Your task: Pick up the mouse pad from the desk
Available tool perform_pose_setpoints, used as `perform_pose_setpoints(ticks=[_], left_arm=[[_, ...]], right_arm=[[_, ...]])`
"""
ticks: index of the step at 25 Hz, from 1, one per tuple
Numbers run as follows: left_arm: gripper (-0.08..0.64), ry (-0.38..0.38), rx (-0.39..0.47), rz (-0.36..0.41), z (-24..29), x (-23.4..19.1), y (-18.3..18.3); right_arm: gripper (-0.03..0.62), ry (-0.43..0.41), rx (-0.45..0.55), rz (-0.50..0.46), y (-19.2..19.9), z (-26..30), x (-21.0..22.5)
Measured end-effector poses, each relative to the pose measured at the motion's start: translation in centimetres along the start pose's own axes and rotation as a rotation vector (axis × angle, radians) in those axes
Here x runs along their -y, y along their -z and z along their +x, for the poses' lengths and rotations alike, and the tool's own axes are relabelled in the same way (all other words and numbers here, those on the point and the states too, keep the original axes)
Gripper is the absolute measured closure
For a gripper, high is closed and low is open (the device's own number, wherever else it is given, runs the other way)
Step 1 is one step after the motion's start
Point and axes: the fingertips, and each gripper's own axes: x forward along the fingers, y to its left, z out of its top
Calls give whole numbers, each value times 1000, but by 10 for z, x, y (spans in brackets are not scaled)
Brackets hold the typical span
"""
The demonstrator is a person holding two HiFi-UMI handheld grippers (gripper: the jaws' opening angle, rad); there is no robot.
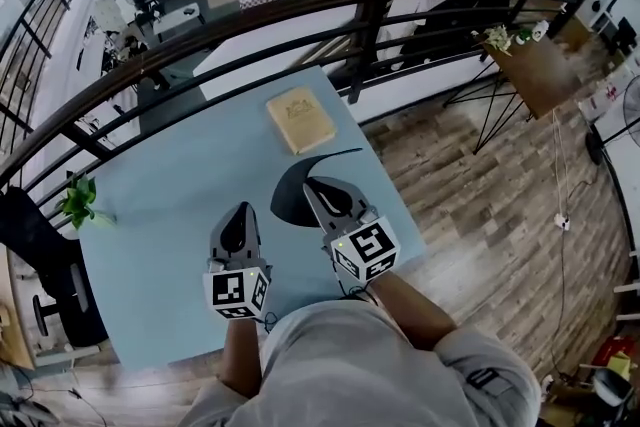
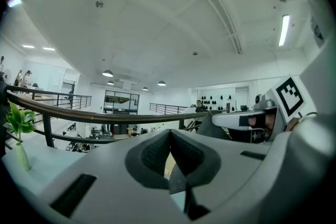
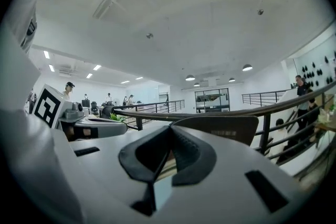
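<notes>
1. I'm working on a mezzanine. A dark railing [image 1: 300, 7] curves behind the pale blue desk [image 1: 170, 205], and wooden floor lies past its right edge.
2. A small plant [image 1: 78, 200] stands at the desk's left edge, well apart from the work.
3. My left gripper [image 1: 239, 215] hovers over the near middle with its jaws together on nothing, just left of the pad.
4. The black mouse pad [image 1: 288, 195] sits mid-desk toward the right edge. Its far side curls upward, and I cannot tell whether its left part touches the desk.
5. My right gripper [image 1: 322, 190] is pinched on the pad's near right rim.
6. A tan book [image 1: 300, 119] lies beyond the pad, so I judge straight up to be the free way.
</notes>
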Motion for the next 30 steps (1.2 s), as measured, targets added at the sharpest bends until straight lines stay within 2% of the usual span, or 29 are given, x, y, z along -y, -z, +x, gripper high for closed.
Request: perform_pose_setpoints(ticks=[14,30], left_arm=[[548,22,-1,9,10,14,-3],[548,17,-7,8,10,14,-1]], right_arm=[[577,8,31,-20,-12,-7,12],[577,15,37,20,-10,-8,19]])
